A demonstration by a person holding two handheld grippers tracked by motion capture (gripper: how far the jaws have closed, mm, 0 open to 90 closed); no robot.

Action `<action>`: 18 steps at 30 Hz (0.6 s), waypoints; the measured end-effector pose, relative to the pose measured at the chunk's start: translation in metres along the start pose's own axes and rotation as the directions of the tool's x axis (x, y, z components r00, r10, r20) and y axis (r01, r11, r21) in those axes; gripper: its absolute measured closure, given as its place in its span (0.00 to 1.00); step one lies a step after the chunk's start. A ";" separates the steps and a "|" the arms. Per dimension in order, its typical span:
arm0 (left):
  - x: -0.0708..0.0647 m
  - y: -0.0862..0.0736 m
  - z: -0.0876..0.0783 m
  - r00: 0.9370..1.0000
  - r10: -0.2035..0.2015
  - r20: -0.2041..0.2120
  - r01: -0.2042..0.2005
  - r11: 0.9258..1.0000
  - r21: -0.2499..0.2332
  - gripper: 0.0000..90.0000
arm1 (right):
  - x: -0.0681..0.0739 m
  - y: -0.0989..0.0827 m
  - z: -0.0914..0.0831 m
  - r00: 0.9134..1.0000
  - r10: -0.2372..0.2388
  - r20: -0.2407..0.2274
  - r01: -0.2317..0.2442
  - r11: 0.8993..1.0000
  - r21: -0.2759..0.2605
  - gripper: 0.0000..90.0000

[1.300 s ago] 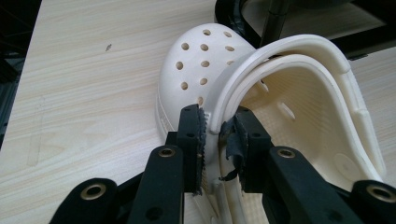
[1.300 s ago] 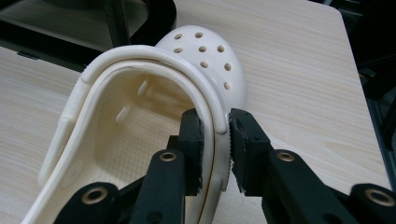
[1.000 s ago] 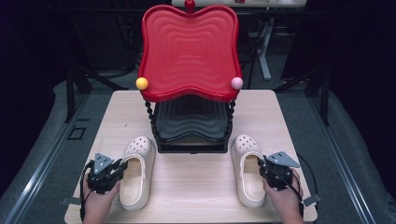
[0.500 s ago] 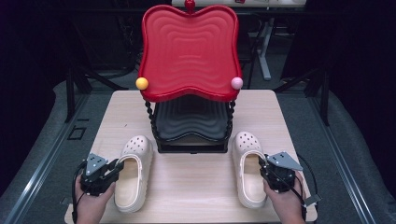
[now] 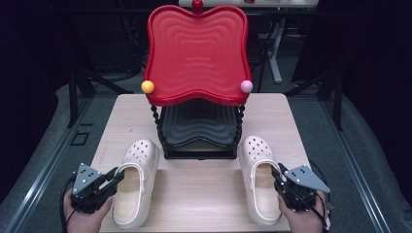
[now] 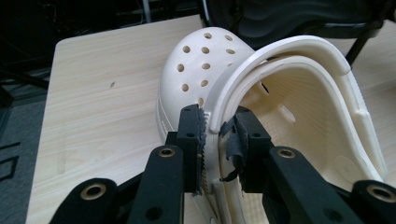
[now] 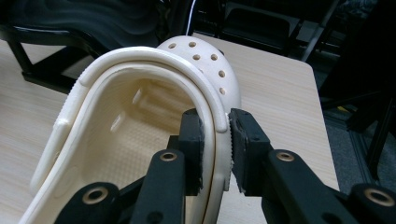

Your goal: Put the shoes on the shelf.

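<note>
High view. We hold a black two-jaw left gripper point(image 5: 115, 177) at about 7 o'clock on the pale wooden table point(image 5: 126, 116) and a matching right gripper point(image 5: 278, 175) at about 5 o'clock. Each meets the outer side wall of a cream, perforated foam clog: the left clog point(image 5: 136, 180) lies at 7 o'clock, the right clog point(image 5: 260, 177) at 5 o'clock, toes pointing toward 12. Between the toes, at the table's centre, stands a two-tier rack with a glossy red wavy upper tray point(image 5: 197, 53) over a black wavy lower tray point(image 5: 199, 127), carried on twisted black posts, with a yellow ball point(image 5: 147, 86) and a pink ball point(image 5: 247, 86) at the front corners of the red tray.

Left gripper view. The left gripper point(image 6: 218, 135) has its jaws closed on the left clog point(image 6: 196, 70), pinching the side wall and the pivot end of the heel strap; one rubber pad looks torn and curled.

Right gripper view. The right gripper point(image 7: 215, 135) likewise clamps the right clog point(image 7: 140, 93) at its rim, one jaw inside, one outside.

Risks, as we judge them. Both grips sit on a thin, springy wall far from each shoe's middle, so a lifted clog may droop toe-down, swing, and slip out; the frayed left pad makes this likelier. A drooping toe could also catch the rim of the lower tray or a post and shove the rack toward 12 o'clock.
</note>
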State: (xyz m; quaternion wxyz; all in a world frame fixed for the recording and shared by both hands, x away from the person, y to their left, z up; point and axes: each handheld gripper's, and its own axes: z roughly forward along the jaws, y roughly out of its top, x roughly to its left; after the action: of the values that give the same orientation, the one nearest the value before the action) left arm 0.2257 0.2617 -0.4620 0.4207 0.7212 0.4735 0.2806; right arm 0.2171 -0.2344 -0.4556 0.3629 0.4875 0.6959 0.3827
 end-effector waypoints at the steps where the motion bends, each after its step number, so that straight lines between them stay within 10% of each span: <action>1: -0.001 0.000 -0.001 1.000 -0.002 0.004 0.002 1.000 -0.004 0.83 | 0.001 0.000 -0.002 1.000 0.005 -0.004 -0.005 1.000 -0.010 0.83; 18: -0.029 0.013 -0.002 0.996 0.034 0.080 -0.031 0.999 -0.043 0.83 | 0.020 0.008 -0.016 0.998 -0.018 -0.056 0.015 0.999 -0.051 0.83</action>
State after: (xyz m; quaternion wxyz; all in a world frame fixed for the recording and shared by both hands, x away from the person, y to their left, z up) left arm 0.2181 0.2335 -0.4500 0.4499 0.7306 0.4382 0.2680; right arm 0.2013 -0.2162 -0.4438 0.3582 0.4614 0.7000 0.4108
